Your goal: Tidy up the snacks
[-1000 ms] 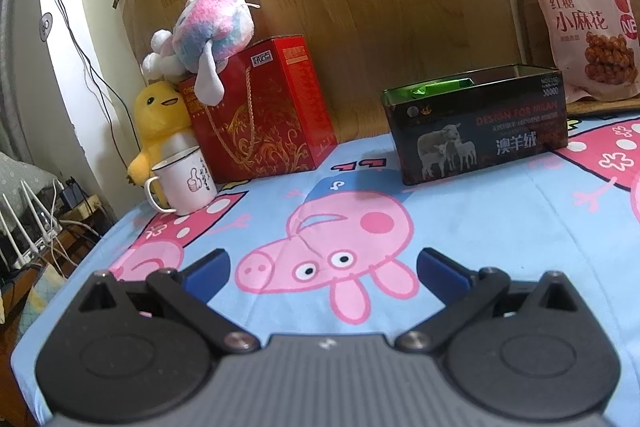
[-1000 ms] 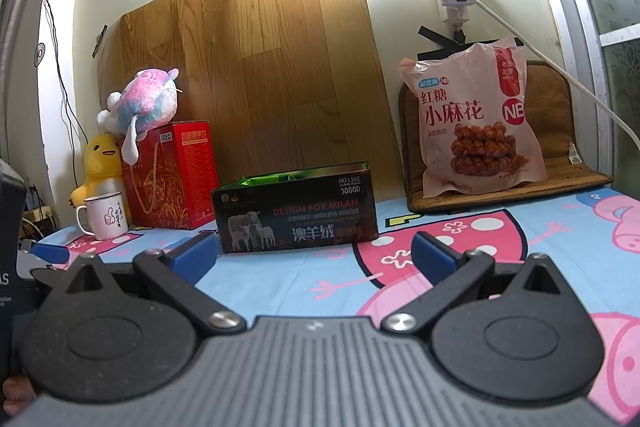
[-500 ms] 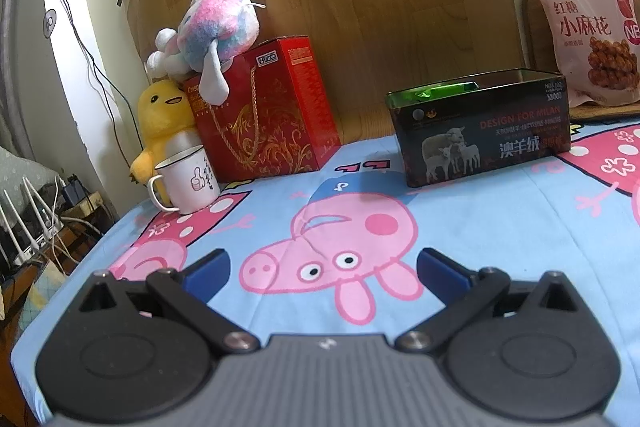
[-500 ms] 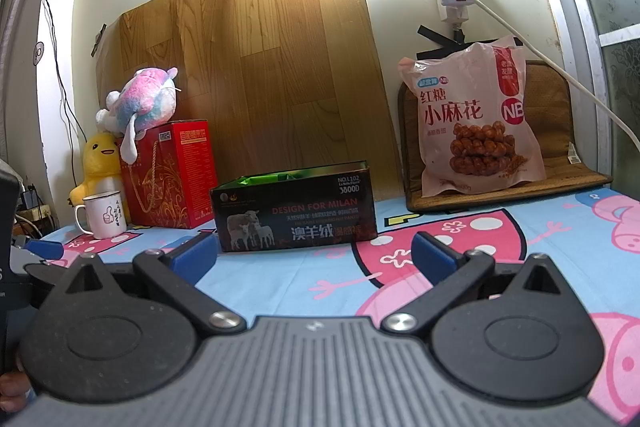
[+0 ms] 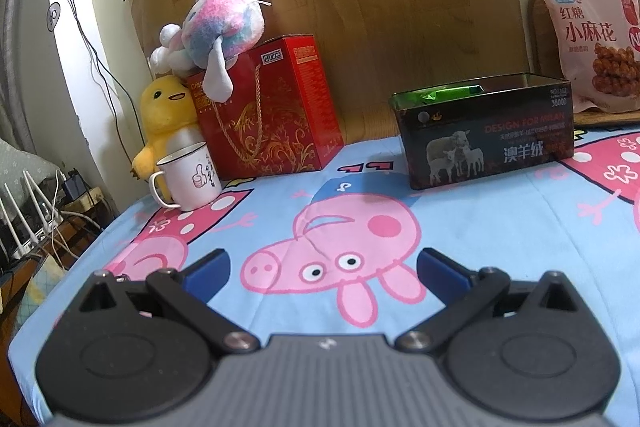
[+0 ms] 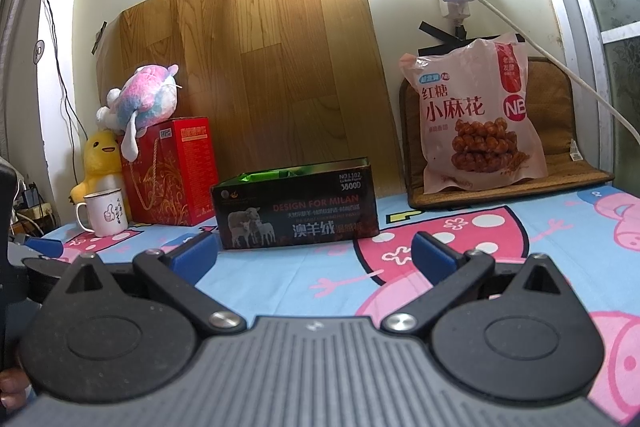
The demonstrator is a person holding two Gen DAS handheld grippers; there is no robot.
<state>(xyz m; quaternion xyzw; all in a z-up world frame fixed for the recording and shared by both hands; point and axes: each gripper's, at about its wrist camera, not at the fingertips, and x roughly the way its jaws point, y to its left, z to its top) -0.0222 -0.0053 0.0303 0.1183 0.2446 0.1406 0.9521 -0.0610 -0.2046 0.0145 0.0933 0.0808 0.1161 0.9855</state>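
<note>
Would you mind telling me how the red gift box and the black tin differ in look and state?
The red gift box stands tall and closed, with a rope handle and a plush toy on top; the black tin is low, long and open, with green packets inside. The gift box bears gold swirls; the tin shows sheep. Both stand on the cartoon cloth before the wooden board.

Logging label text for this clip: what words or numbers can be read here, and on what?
Tin: "DESIGN FOR MILAN"
Tin: "澳羊绒"
Tin: "NO.1102", "3800D"; smaller lines blurred
Snack bag: "红糖", "小麻花", "NB"; red panel and small print unreadable
Red box: labels too blurred
Mug: thumbs-up drawing, handwriting illegible
</note>
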